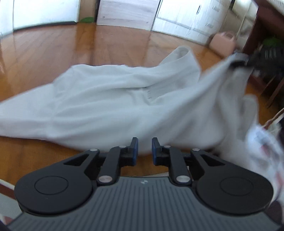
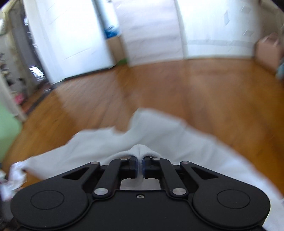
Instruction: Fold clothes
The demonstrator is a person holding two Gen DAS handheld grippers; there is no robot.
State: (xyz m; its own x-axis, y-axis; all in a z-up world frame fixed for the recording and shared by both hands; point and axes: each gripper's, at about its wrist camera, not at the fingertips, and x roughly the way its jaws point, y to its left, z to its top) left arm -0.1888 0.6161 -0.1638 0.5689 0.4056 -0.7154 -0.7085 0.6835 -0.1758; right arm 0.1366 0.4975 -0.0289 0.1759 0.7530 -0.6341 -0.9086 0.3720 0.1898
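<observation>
Left wrist view: a pale grey-white garment point(image 1: 113, 108), creased and spread over a wooden floor point(image 1: 53, 53), one corner lifted at right by the right gripper point(image 1: 239, 63). A pink bag point(image 1: 222, 43) stands beyond; white cabinets point(image 1: 186, 16) line the wall. The left gripper point(image 1: 144, 151), released with nothing between its fingers, sits at the cloth's near edge. Right wrist view: the right gripper point(image 2: 140, 165) is clenched on a fold of the garment point(image 2: 159, 131).

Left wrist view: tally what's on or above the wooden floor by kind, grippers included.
White garment: 1
Pink bag: 1
Patterned white cloth at the right edge: 1
Grippers: 2, the left gripper with nothing between its fingers, the right gripper pinching the garment
Total: 5
</observation>
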